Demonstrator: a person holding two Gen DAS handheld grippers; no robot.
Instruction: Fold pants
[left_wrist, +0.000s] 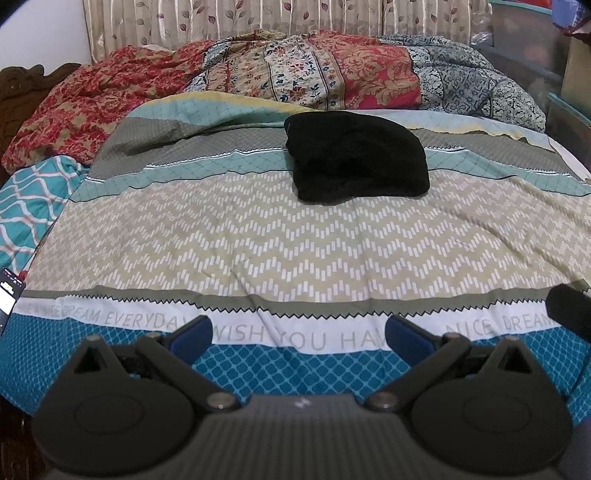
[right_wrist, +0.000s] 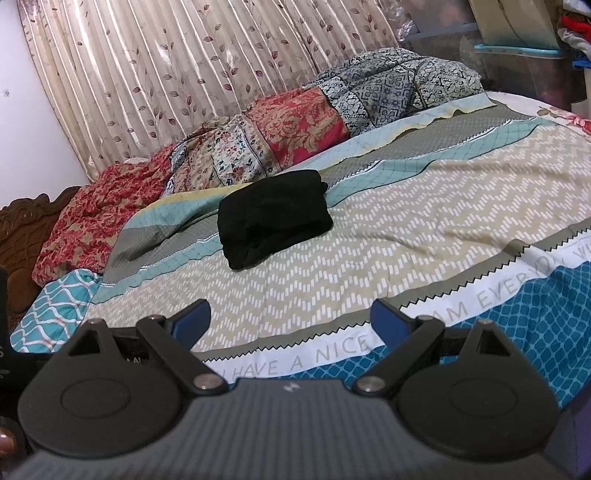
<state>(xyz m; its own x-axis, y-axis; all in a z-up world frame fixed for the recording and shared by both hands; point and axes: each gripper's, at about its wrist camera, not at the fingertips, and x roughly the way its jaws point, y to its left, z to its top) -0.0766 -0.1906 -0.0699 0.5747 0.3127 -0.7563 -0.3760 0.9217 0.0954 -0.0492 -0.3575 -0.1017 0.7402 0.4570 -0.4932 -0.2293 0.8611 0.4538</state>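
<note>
The black pants (left_wrist: 356, 157) lie folded into a compact bundle on the patterned bedspread (left_wrist: 258, 240), toward the far middle of the bed. They also show in the right wrist view (right_wrist: 273, 218). My left gripper (left_wrist: 297, 332) is open and empty, held over the near edge of the bed, well short of the pants. My right gripper (right_wrist: 291, 321) is open and empty too, over the near edge, with the pants ahead and slightly left.
A rumpled red and floral quilt (left_wrist: 295, 74) is piled along the far side of the bed before a leaf-print curtain (right_wrist: 184, 74). A teal pillow (left_wrist: 29, 206) and a phone (left_wrist: 9, 295) lie at the left. Storage boxes (right_wrist: 517, 55) stand at the far right.
</note>
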